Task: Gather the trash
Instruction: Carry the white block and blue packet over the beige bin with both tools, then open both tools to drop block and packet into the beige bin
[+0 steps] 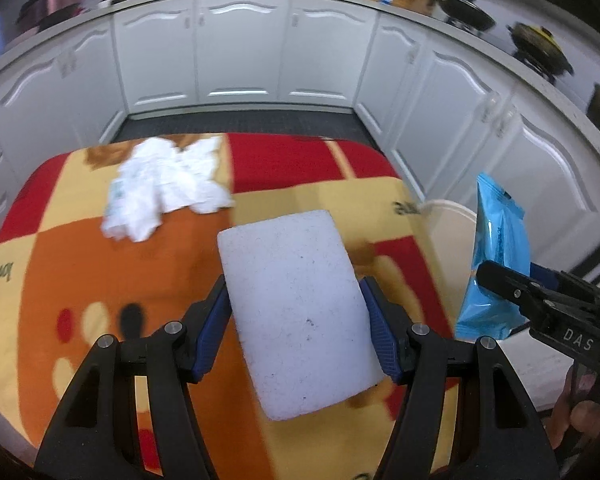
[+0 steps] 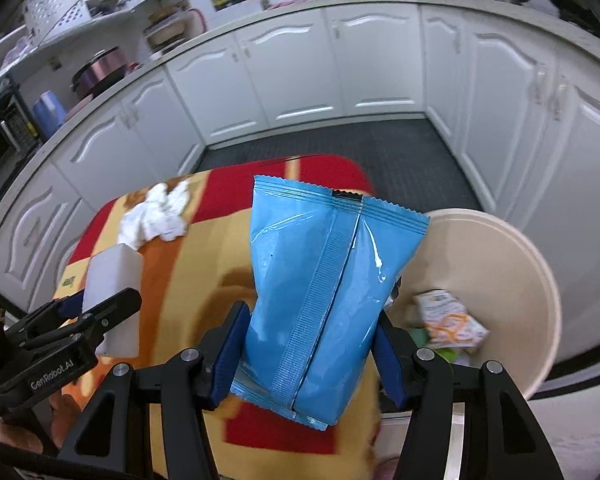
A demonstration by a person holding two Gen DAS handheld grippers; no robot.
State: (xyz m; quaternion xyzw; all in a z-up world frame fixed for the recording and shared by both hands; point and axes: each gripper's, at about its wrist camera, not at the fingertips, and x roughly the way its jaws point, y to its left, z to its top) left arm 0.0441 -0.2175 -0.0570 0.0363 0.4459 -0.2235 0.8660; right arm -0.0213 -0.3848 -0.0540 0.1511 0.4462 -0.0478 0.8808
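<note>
My left gripper point(image 1: 294, 300) is shut on a white foam block point(image 1: 296, 308) and holds it above the table with the red, orange and yellow cloth point(image 1: 100, 264). My right gripper point(image 2: 310, 344) is shut on a blue snack bag point(image 2: 320, 292), held upright beside the beige trash bin point(image 2: 512, 248) at the table's right edge. The bin holds some wrappers point(image 2: 448, 320). Crumpled white tissue point(image 1: 168, 184) lies on the far left of the cloth; it also shows in the right wrist view point(image 2: 156, 216). The blue bag point(image 1: 496, 256) and the bin's rim point(image 1: 448, 216) show at the right of the left wrist view.
White kitchen cabinets point(image 1: 240, 48) wrap around the far side, with a dark floor point(image 2: 340, 140) between them and the table. Pots and pans point(image 1: 464, 8) sit on the counter. The left gripper with the foam block point(image 2: 112, 292) is at the left of the right wrist view.
</note>
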